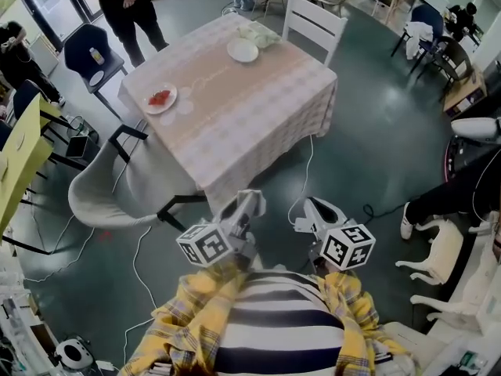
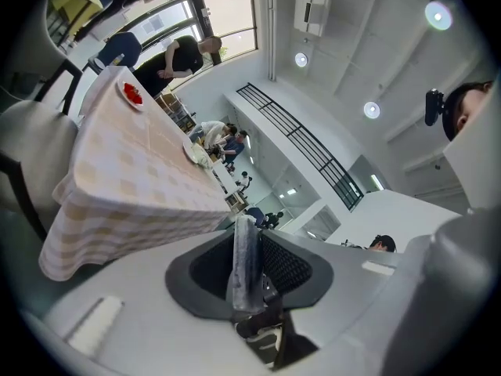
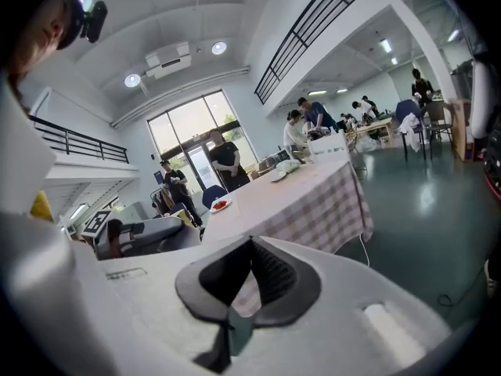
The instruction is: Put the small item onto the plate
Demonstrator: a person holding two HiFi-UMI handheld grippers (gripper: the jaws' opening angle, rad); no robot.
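1. Jaws on your left gripper point(image 2: 249, 237) stand parted, with nothing of the task between them. Those on your right gripper point(image 3: 247, 251) are parted only a crack. The checked cloth shows through the gap, and they grip nothing either.
2. You hold both grippers low in front of your body, short of the near corner of the table point(image 1: 258, 124). Neither one touches it.
3. The small item is, as I judge it, one of the red pieces point(image 1: 159, 97). They lie on the side plate point(image 1: 173, 92) near the table's left corner, ahead of you and off to the left, well apart from both sets of jaws.
4. The white plate point(image 1: 243, 50) looks bare, and I take it for the target. It sits further up the table towards the far edge, roughly straight ahead of your left gripper, with a pale bundle point(image 1: 261, 34) just beside it.
5. Your left gripper is the nearer one to the red pieces — they lie on its side, while your right would have to cross over.
6. The pieces are too small from here to tell their long axis, so settle your jaw angle once you are close.
7. The carry then runs from the left corner across to the white plate — away from you and to the right.
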